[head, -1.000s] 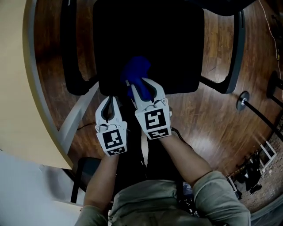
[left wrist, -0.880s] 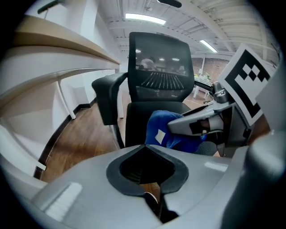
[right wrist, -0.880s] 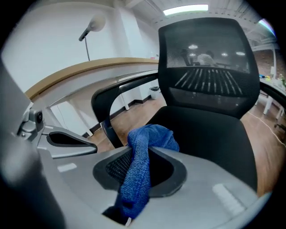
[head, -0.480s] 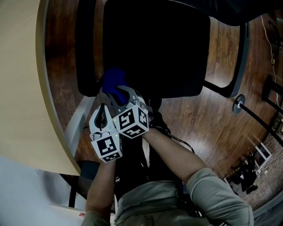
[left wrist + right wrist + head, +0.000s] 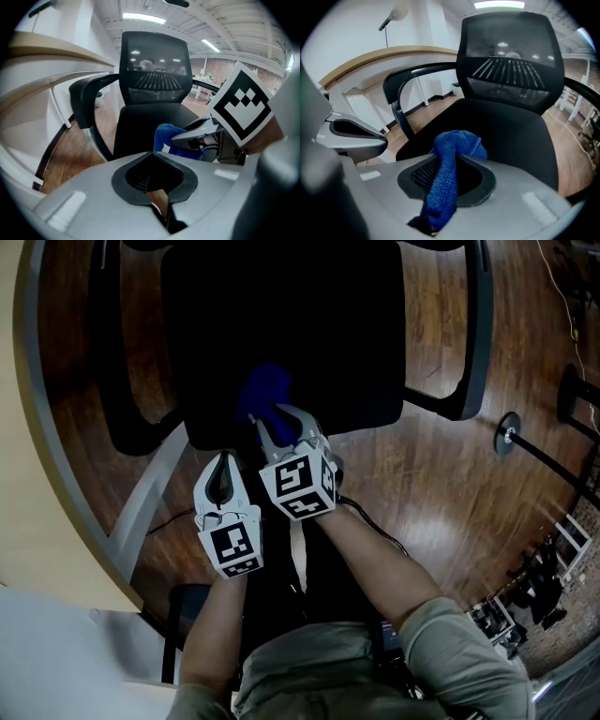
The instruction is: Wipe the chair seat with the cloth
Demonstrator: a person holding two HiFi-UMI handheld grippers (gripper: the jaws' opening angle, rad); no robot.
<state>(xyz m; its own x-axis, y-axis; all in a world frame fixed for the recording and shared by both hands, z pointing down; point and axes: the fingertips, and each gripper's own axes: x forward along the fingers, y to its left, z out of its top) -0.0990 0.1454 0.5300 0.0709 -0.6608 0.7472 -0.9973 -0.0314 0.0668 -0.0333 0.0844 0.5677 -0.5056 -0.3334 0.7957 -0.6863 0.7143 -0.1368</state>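
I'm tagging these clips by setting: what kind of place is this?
Most likely an open-plan office: a black mesh-backed office chair, a curved desk beside it, and long strip lights on a high ceiling.

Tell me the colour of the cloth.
Blue; the cloth shows best in the right gripper view.

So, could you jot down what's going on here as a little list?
Right gripper: shut on blue cloth
Left gripper: shut, empty, beside the right one
Cloth position: at the front edge of the chair seat
Seat colour: black
Underfoot: wooden floor
Nearby: curved desk, left of the chair
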